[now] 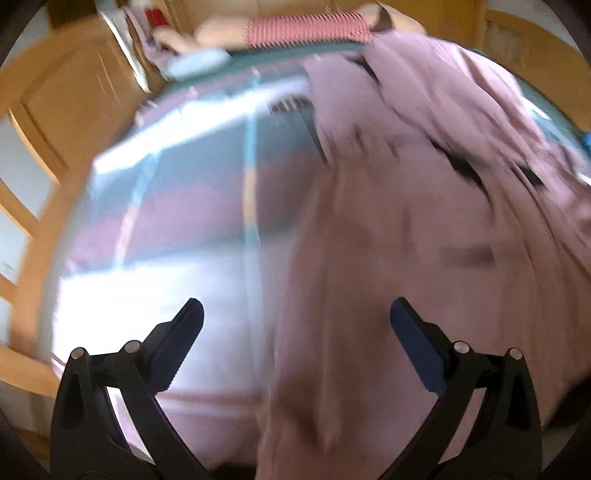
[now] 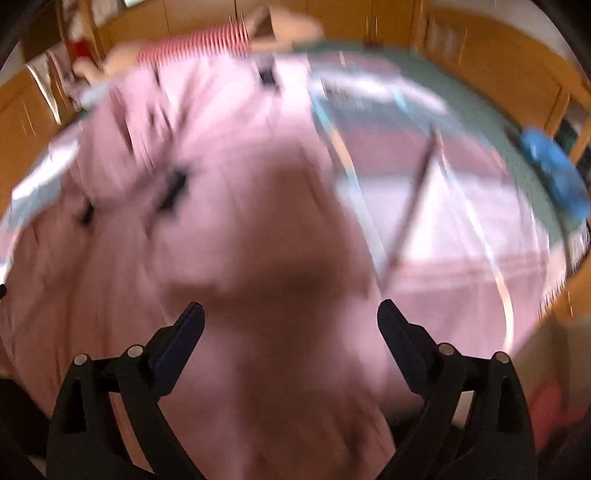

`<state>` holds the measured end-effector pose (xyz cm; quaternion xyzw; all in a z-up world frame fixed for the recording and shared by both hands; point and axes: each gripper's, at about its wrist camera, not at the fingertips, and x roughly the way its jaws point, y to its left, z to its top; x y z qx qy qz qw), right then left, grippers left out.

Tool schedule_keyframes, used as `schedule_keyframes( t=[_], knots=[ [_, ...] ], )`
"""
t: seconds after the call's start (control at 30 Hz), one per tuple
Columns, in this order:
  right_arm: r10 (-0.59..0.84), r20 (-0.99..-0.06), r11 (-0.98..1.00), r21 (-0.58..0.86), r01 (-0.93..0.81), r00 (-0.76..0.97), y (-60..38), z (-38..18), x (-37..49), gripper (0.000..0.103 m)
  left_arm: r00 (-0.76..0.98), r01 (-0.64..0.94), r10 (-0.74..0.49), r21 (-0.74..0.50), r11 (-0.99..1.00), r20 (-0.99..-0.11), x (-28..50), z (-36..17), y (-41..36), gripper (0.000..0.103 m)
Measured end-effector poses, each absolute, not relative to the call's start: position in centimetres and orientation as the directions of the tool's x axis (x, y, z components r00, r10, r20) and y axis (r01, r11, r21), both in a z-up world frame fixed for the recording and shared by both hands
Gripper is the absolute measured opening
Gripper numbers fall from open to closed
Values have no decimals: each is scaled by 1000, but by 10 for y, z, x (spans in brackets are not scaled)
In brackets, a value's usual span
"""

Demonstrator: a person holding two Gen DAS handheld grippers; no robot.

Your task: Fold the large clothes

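Wooden cupboards (image 1: 66, 96) behind a bed (image 1: 177, 229) with a striped cover; pink garment (image 1: 406, 221) spread over it, striped pillow (image 1: 306, 29) beyond. Left tool (image 1: 296, 317) and right tool (image 2: 291, 317) both spread apart, holding nothing.

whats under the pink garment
The pink garment lies on a striped bed cover, visible beside it. Whatever sits directly beneath the fabric is covered.
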<state>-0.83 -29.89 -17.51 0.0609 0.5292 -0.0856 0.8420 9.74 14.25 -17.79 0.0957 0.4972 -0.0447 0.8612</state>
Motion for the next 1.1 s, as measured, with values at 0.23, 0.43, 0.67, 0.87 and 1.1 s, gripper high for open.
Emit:
schedule_keyframes(
  t=[0.23, 0.43, 0.67, 0.87, 1.1],
  knots=[
    [128, -960, 973, 170, 153, 249, -298, -212, -40, 102, 333, 278, -254, -163, 947, -908, 77, -206, 137, 100],
    [260, -935, 946, 297, 130, 242, -296, -200, -35, 30, 288, 252, -378, -311, 916, -880, 77, -201, 141, 35],
    [618, -623, 725, 687, -42, 481, -321, -100, -13, 16, 364, 333, -668, -579, 744, -649, 86, -139, 148, 19],
    [660, -359, 529, 846, -69, 660, -366, -45, 94, 14, 480, 304, -733, -692, 655, -483, 178, -65, 155, 19],
    [498, -308, 317, 935, 161, 811, -434, -90, 268, 15, 527, 63, -656, -745, 664, -540, 380, -67, 159, 22]
  ],
)
